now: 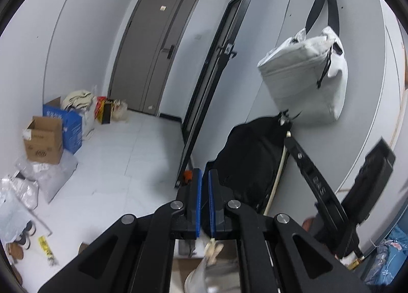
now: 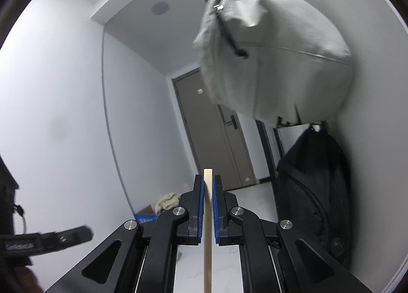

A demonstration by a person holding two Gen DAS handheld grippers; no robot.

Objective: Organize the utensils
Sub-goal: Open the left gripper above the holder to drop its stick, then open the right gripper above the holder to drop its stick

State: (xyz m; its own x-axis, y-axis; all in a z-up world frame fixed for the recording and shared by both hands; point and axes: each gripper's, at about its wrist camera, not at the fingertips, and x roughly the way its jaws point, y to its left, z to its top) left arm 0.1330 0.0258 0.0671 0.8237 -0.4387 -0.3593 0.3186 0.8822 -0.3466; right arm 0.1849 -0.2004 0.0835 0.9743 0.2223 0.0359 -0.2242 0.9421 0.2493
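Right wrist view: right gripper (image 2: pixel 208 186) clenched on a pale wooden stick (image 2: pixel 207 229), upright between blue pads (image 2: pixel 201 206), grey bag (image 2: pixel 275 58) hanging behind. Left wrist view: left gripper (image 1: pixel 205 186) closed on nothing, pointing toward black bag (image 1: pixel 250 160).

The wooden stick (image 2: pixel 207 229) runs off the bottom edge; its lower end is unseen.

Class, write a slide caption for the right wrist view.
Right gripper clamps an upright wooden stick; grey bag hangs ahead.
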